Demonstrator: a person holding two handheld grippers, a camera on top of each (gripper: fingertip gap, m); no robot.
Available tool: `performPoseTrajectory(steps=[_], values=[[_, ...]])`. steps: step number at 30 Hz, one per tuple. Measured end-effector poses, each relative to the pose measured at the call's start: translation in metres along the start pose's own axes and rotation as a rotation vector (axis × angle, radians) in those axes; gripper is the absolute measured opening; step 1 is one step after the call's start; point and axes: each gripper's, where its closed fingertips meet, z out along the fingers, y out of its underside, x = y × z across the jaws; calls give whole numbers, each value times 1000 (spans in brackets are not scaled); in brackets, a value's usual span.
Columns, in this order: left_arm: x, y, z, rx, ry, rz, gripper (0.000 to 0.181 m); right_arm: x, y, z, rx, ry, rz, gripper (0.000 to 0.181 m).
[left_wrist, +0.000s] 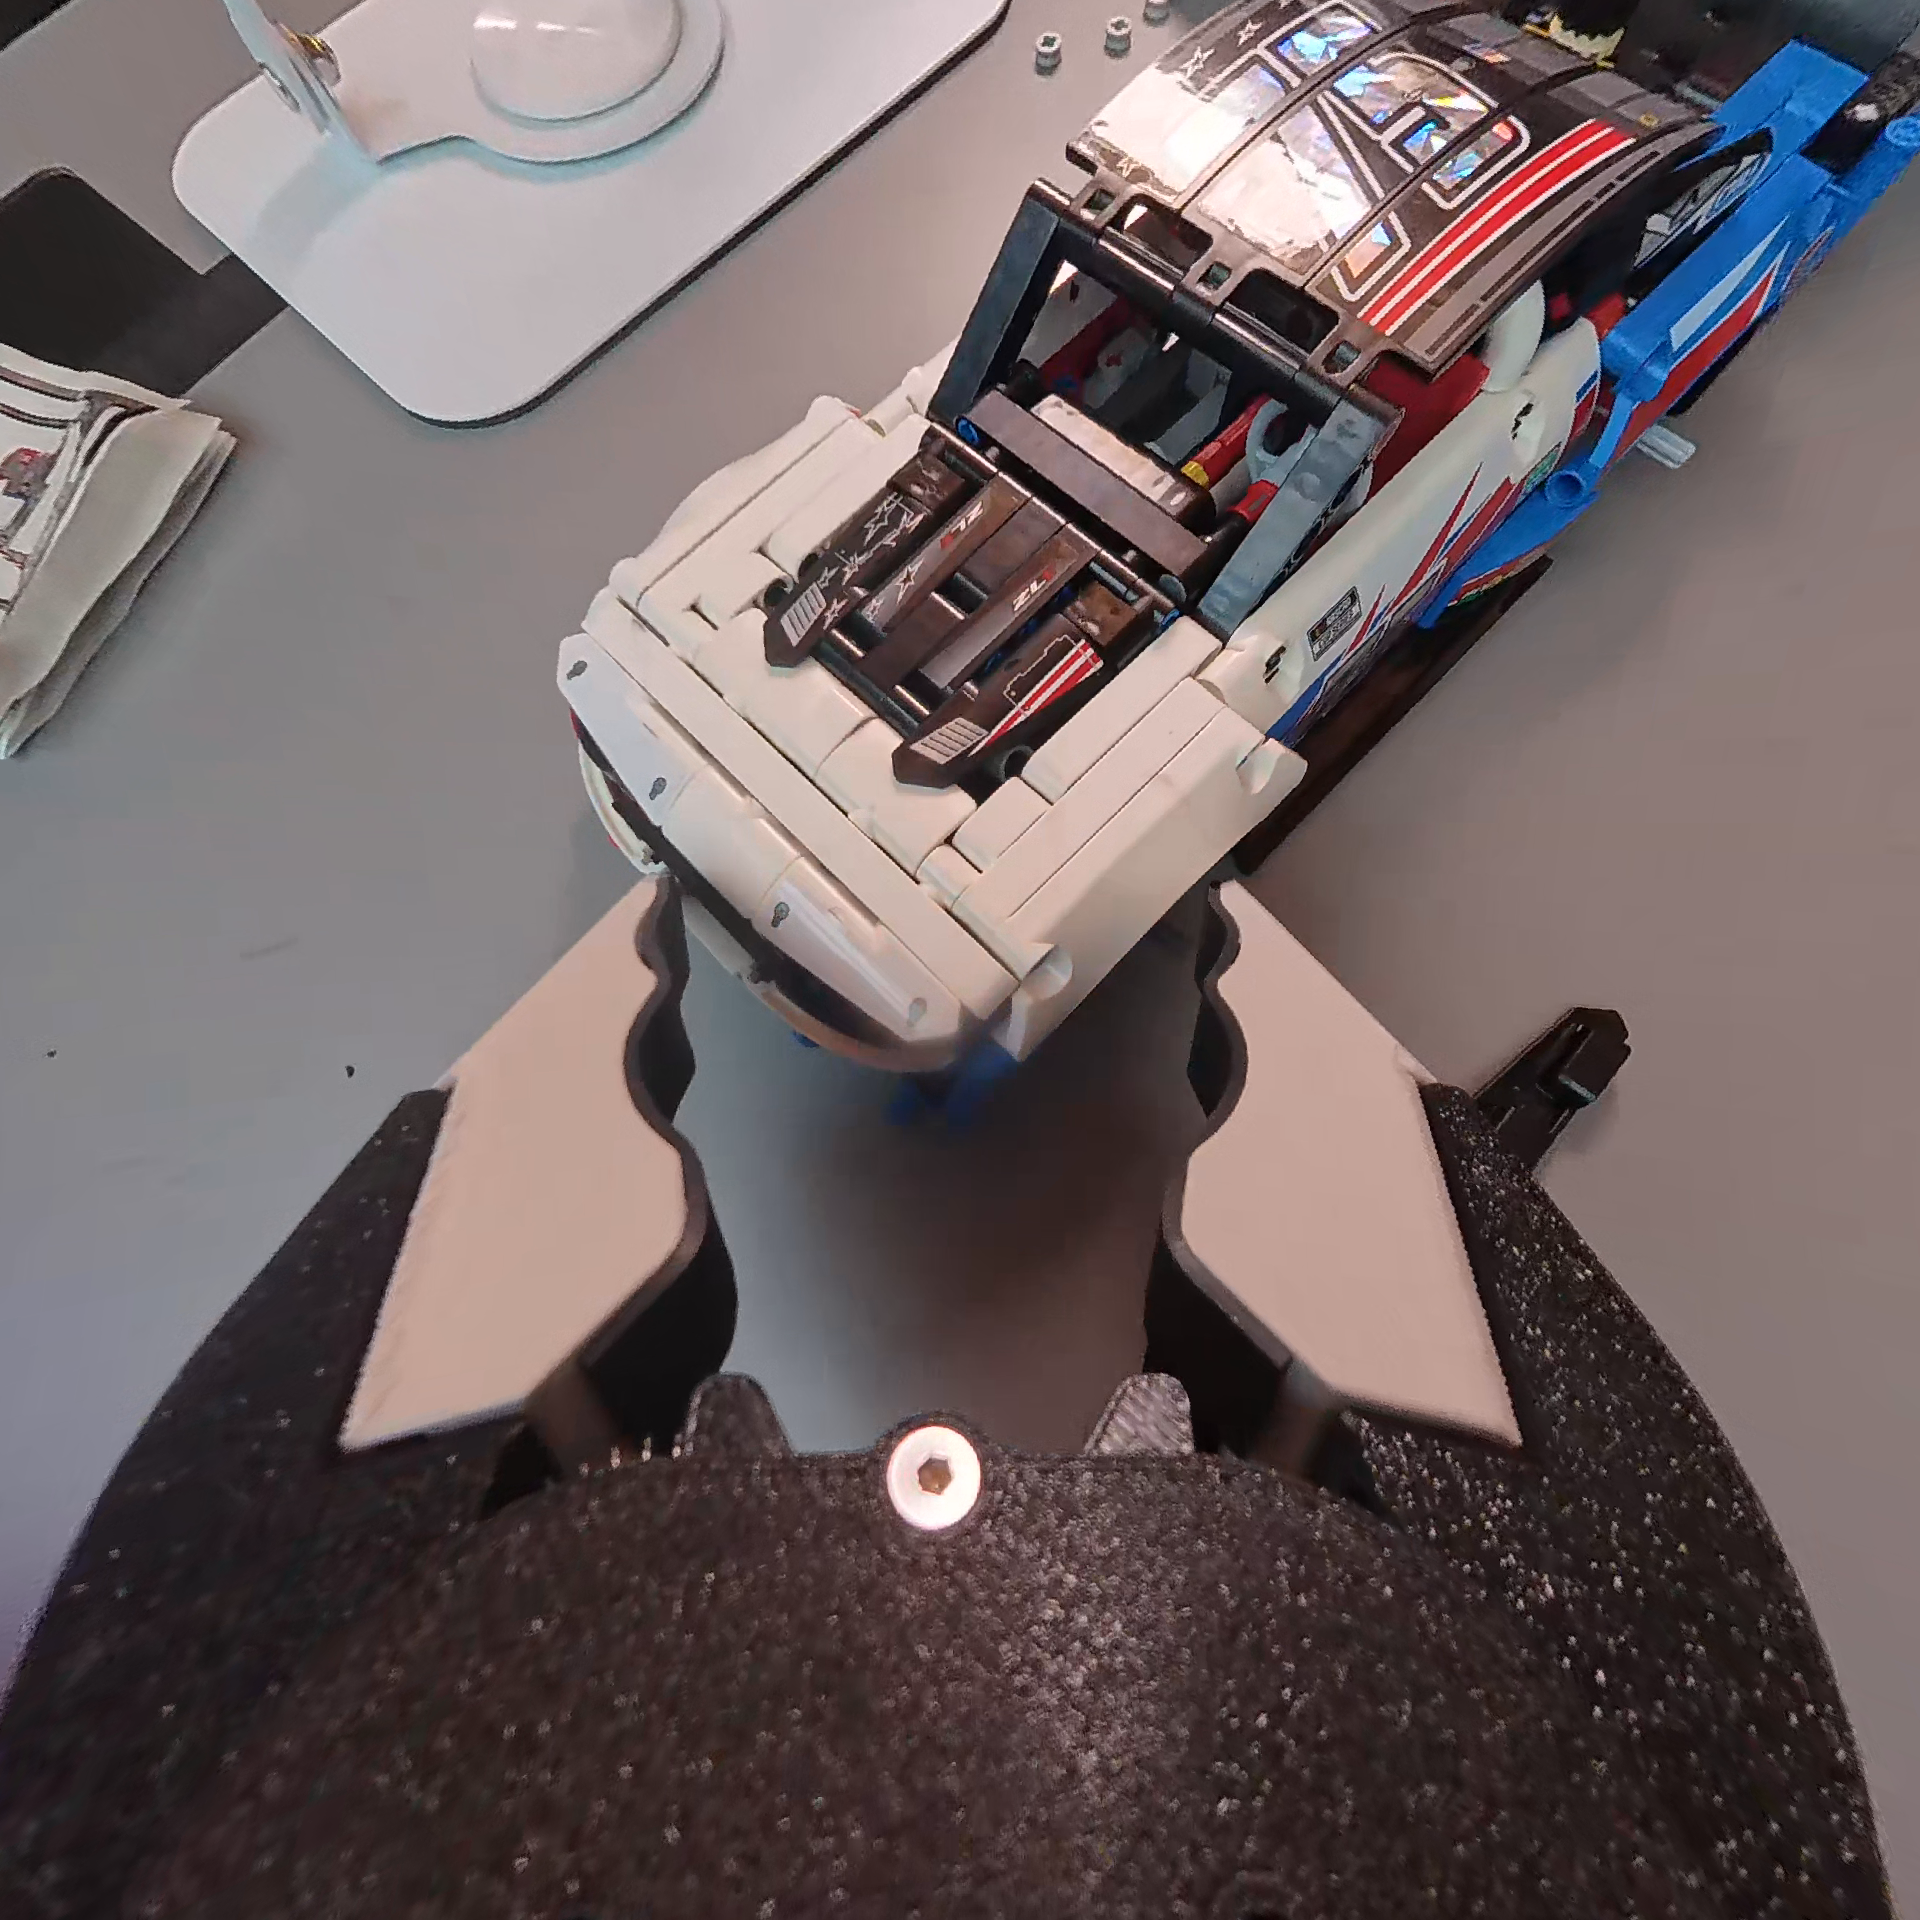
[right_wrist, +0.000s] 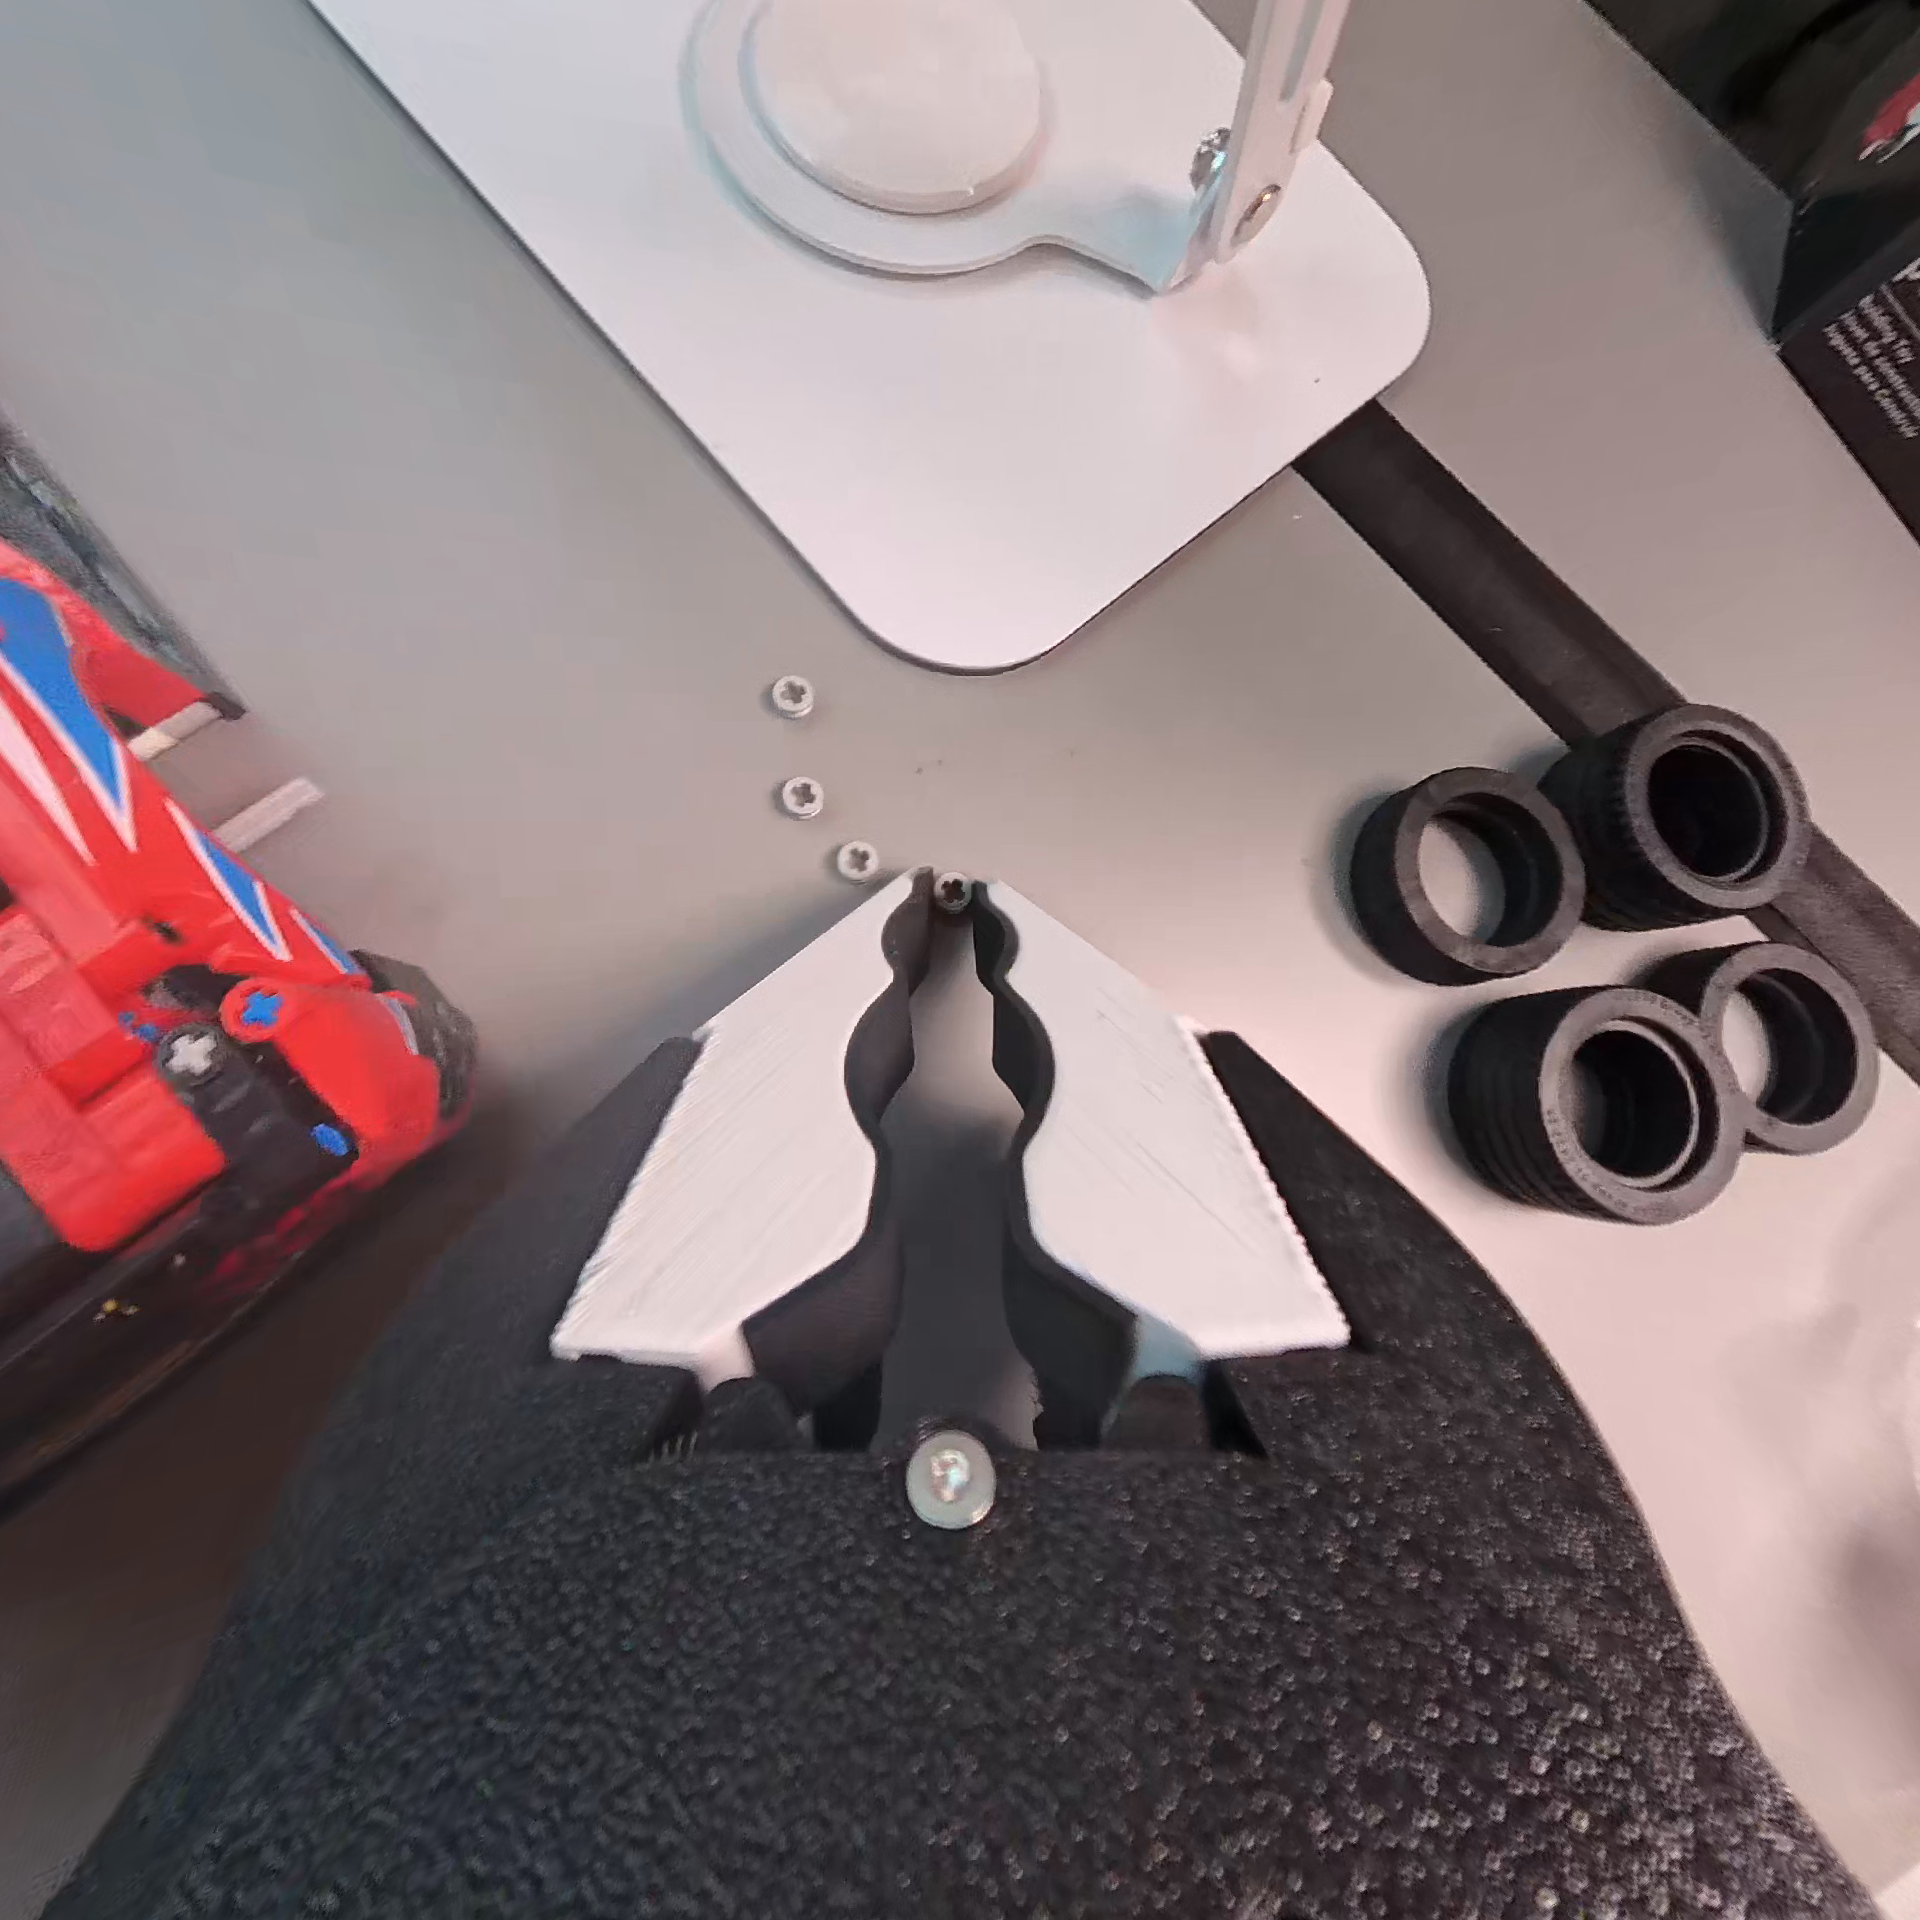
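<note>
With its jaws nearly closed on a small grey bushing, the right gripper pinches it on the table; three more bushings trail off at 10 o'clock, tyres at 3. Left gripper, released, straddles the car nose.

Bright, even overhead light; soft shadows under the car nose. Glare on its roof stickers. Fisheye bending at edges; right view slightly blurred, washed out lower right.
</note>
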Motion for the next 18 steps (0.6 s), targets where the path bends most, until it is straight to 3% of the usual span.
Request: performPoseTrajectory(steps=[1, 7, 9, 12, 15, 18], values=[[0, 0, 0, 7, -1, -2, 97, 6, -1, 1, -3, 16, 15, 5], [-2, 1, -3, 42, -3, -7, 91, 42, 14, -5, -46, 123, 138, 6], [-2, 1, -3, 52, -3, -7, 91, 42, 17, -8, -25, 107, 156, 6], [-2, 1, -3, 61, -3, -8, 91, 41, 9, -17, 60, 65, 177, 28], [-2, 2, -4, 67, -8, -2, 90, 45, -10, -39, 195, 44, 187, 28], [-3, 2, -3, 69, -13, 8, 90, 25, -11, -41, 176, -72, 145, 26]])
